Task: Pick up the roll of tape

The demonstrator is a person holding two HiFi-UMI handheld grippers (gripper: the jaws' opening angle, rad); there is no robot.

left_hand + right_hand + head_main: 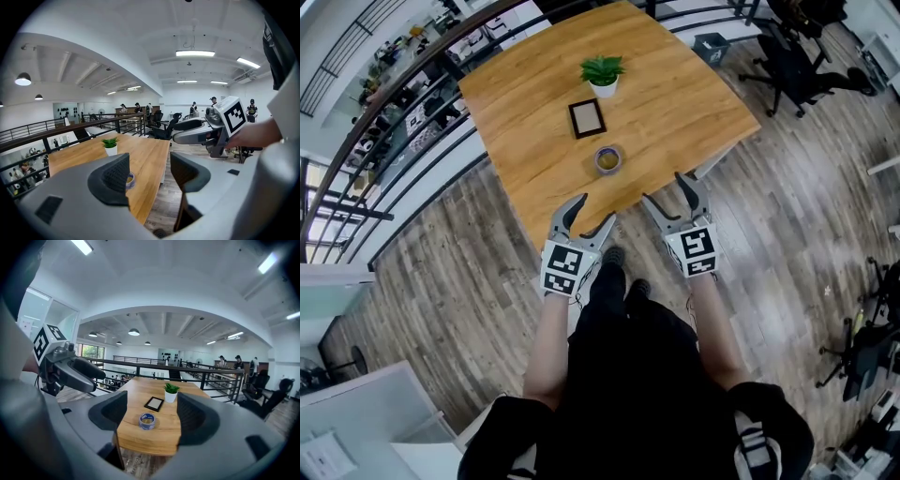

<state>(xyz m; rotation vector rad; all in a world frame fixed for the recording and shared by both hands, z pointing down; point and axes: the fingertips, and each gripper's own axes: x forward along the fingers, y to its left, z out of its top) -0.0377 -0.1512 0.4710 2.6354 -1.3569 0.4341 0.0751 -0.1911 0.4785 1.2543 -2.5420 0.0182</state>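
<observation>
The roll of tape (607,158) lies flat on the wooden table (534,112), near its front edge; its band is bluish grey. In the right gripper view the roll of tape (147,420) shows between the jaws, well ahead of them. In the left gripper view the roll of tape (130,179) peeks out beside the left jaw. My left gripper (591,211) and right gripper (667,187) hover just in front of the table edge, both open and holding nothing.
A small dark picture frame (587,117) and a potted green plant (603,74) stand on the table behind the tape. A black railing (412,103) runs along the table's left side. Office chairs (797,56) stand at the far right on the wood floor.
</observation>
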